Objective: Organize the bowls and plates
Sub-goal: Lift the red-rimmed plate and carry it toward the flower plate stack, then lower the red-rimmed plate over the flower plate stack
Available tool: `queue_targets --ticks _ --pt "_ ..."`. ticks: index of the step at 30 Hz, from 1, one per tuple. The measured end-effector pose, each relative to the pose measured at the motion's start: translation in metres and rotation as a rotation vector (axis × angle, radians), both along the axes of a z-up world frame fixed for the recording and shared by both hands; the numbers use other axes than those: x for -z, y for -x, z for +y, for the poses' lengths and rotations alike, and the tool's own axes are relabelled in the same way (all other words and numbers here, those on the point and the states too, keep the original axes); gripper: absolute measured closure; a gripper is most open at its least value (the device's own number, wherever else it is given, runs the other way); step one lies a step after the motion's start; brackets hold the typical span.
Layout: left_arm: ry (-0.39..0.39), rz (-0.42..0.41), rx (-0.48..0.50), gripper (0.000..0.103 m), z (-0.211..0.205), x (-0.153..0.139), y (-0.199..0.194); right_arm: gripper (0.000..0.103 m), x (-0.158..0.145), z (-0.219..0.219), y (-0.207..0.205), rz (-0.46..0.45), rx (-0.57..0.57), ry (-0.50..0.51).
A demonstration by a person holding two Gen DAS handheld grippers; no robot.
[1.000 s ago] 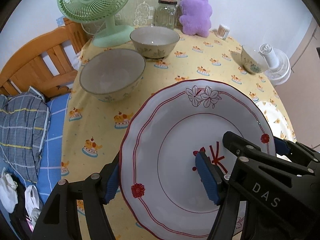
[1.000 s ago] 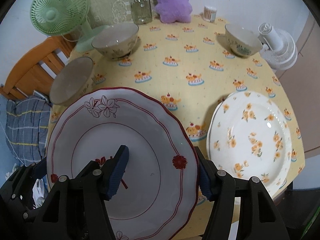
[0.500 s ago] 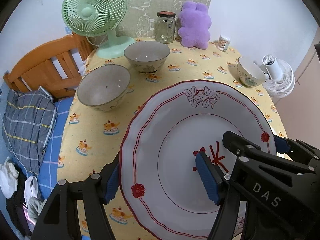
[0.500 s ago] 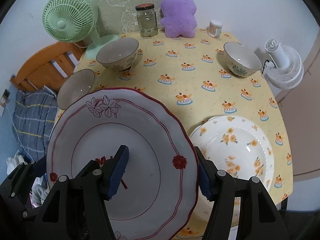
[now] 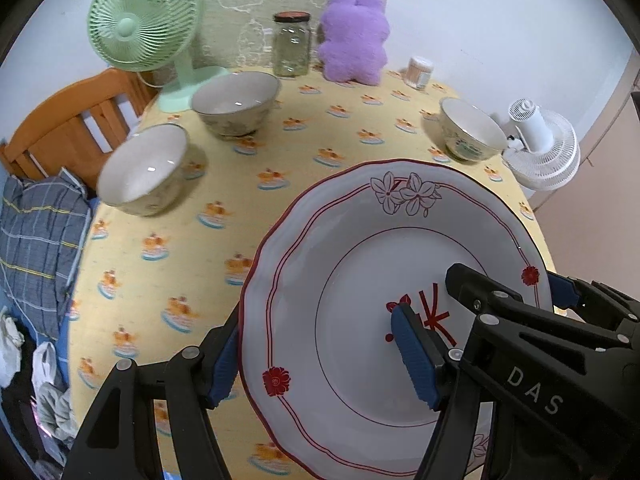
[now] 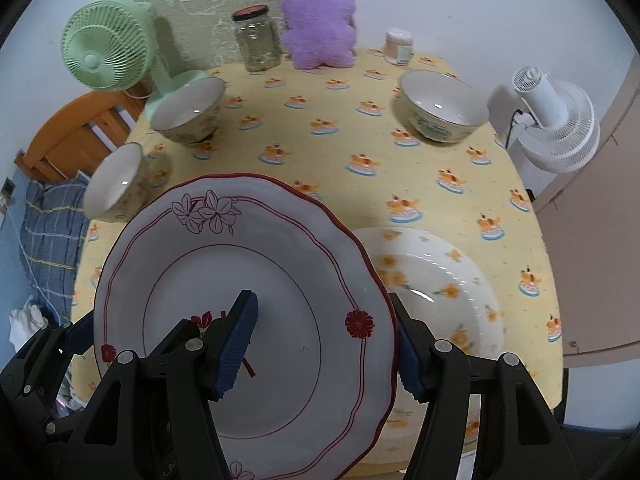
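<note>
The left gripper (image 5: 316, 352) pinches the left rim of the red-trimmed plate (image 5: 384, 248), one jaw under the edge, one on its face. The right gripper (image 6: 324, 340) pinches the opposite rim the same way. The plate hangs above the surface (image 6: 320, 160), the flowered plate (image 6: 440, 292) just right of the right jaws, three bowls beyond.

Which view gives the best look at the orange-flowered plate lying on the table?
The right wrist view: the orange-flowered plate lies beside the red-rimmed plate, mostly uncovered. The left wrist view shows only a sliver, hidden behind the held plate and the gripper.
</note>
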State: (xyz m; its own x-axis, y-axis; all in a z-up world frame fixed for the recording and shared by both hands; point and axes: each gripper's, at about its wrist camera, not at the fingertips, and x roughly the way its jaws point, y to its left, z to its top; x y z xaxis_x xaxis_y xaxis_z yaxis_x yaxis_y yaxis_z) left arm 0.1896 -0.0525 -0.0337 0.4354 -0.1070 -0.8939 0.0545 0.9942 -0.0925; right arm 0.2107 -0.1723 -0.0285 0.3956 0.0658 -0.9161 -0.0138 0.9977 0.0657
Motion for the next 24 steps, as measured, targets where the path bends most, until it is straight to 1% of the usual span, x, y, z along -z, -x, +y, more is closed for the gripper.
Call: queue_targets --ticks 7,13,20,24 --pt "0.014 0.023 0.024 0.032 -0.039 0.015 -0.001 0.037 0.015 -0.044 0.002 0.027 0.03 0.016" --pt "0.031 0.062 0.028 0.032 -0.067 0.034 -0.002 0.037 0.033 -0.072 0.002 0.062 0.043 0.03" --pt "0.026 0.099 0.021 0.032 -0.087 0.049 -0.003 0.038 0.051 -0.093 0.0 0.103 0.046 0.033" --pt "0.003 0.098 0.026 0.032 -0.096 0.052 -0.005 0.038 0.057 -0.101 -0.002 0.119 0.053 0.023"
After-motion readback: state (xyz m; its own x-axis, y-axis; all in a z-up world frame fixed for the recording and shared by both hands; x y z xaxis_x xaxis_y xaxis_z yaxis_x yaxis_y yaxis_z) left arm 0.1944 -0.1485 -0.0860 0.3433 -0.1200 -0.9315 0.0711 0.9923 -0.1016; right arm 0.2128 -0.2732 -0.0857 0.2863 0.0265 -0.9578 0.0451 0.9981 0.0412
